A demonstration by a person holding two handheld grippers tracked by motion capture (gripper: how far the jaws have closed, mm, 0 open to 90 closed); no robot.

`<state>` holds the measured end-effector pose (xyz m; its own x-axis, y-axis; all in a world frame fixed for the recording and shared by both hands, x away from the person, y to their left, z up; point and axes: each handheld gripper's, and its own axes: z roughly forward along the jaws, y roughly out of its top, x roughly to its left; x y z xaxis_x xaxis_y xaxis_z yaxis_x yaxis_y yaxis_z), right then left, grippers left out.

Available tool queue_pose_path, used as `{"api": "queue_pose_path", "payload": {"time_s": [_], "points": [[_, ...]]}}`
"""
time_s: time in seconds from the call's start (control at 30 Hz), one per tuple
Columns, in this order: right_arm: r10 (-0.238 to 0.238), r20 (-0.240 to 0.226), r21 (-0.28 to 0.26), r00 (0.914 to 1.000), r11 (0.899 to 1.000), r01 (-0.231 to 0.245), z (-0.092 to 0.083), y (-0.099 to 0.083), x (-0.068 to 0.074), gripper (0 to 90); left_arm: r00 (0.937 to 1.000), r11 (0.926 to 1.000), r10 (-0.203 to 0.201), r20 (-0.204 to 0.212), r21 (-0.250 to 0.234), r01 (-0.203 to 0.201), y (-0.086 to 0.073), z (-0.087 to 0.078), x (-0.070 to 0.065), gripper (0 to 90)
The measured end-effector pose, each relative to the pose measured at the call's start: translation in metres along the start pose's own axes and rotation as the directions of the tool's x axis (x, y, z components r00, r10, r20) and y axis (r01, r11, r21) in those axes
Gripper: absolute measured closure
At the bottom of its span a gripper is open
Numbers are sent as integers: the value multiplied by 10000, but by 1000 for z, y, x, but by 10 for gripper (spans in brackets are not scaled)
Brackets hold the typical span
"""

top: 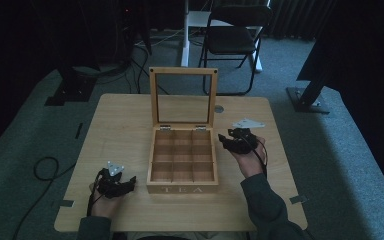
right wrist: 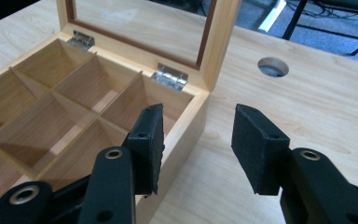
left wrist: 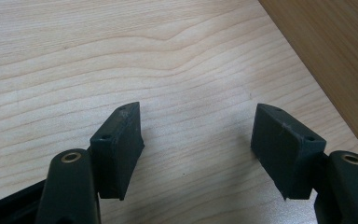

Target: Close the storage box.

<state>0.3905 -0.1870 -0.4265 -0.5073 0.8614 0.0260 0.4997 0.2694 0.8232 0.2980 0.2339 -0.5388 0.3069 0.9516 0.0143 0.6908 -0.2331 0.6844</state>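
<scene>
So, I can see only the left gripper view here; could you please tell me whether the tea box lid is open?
Observer: Yes, the glass-paned lid stands upright on its hinges.
Operator: Is anything in the compartments?
Observer: No, the tea box has nine compartments, all bare wood.
Operator: Where is the right gripper?
Observer: The right gripper is beside the box's back right corner, fingers apart, nothing between them.

text: "TEA" | on: front wall of the open wooden tea box [top: 182, 189] | style: pale capital letters | view: high view | other readable text: none
</scene>
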Motion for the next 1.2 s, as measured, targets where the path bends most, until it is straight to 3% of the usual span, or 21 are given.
{"api": "queue_pose_path", "payload": {"time_s": [0.5, 0.8, 0.9, 1.2], "points": [[525, -61, -307, 9986, 9981, -527, 17, 15, -12, 566, 10000, 10000, 38, 38, -27, -38, -1, 0, 0, 339], [104, -50, -280, 9999, 9996, -106, 30, 30, -11, 525, 9999, 10000, 88, 84, -12, -88, -1, -1, -1, 383], [277, -257, -302, 9993, 9991, -284, 33, 34, -13, 524, 9999, 9999, 128, 89, 5, -128, 0, -2, -1, 395], [250, -182, -141, 9995, 9996, -253, 50, 43, -22, 520, 9999, 9999, 139, 75, 1, -139, 0, -2, -2, 399]]}}
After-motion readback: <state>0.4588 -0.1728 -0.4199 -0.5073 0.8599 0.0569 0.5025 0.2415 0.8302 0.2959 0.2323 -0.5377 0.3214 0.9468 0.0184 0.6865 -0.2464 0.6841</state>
